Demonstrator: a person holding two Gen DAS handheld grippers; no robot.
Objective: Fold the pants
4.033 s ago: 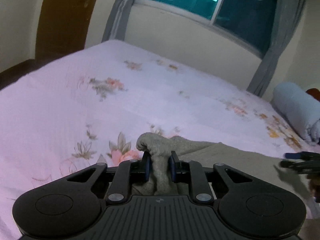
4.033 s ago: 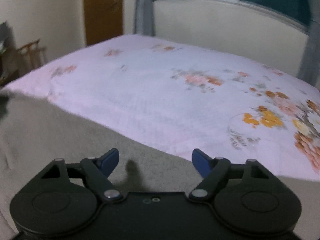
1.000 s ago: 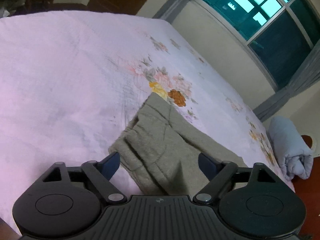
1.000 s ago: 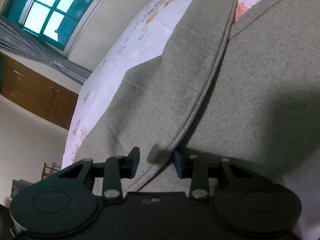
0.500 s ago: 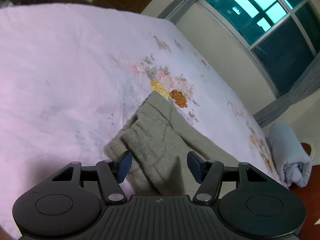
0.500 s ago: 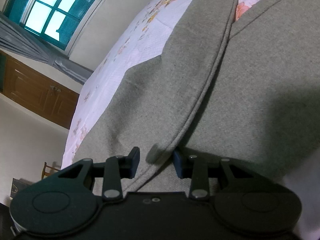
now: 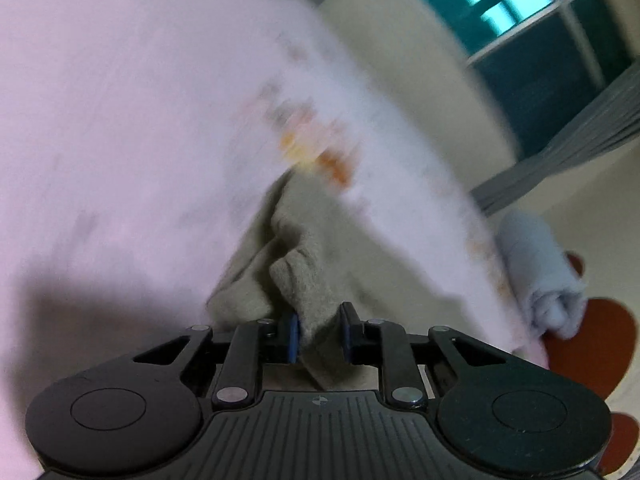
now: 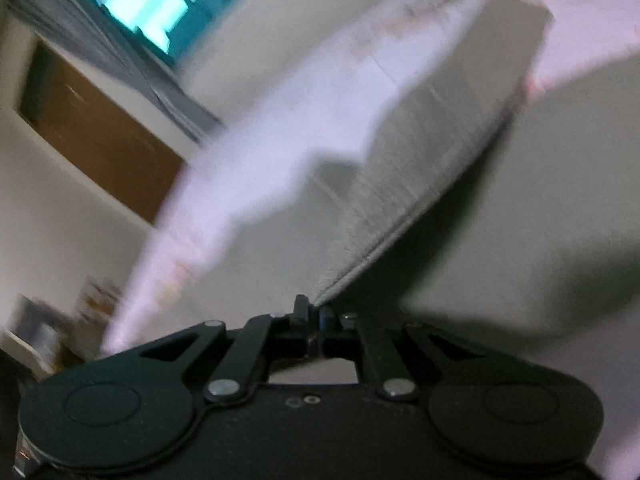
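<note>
Grey-green pants (image 7: 316,248) lie on a pink floral bedsheet (image 7: 120,120). My left gripper (image 7: 319,338) is shut on a bunched corner of the pants, which stands up between the blue pads. In the right wrist view my right gripper (image 8: 314,316) is shut on the hemmed edge of the pants (image 8: 432,152) and holds that flap lifted above the rest of the fabric, with a dark shadow beneath it. Both views are motion-blurred.
A rolled pale blue blanket (image 7: 536,272) lies at the bed's right edge beside a red-brown floor (image 7: 592,344). A window with grey curtains (image 7: 560,148) is behind the bed. A brown door (image 8: 92,128) and clutter (image 8: 36,332) show at left.
Both grippers have closed on the pants: the left from open around the bunched corner, the right from nearly shut on the hem. The right one has lifted its flap; both views now blur.
</note>
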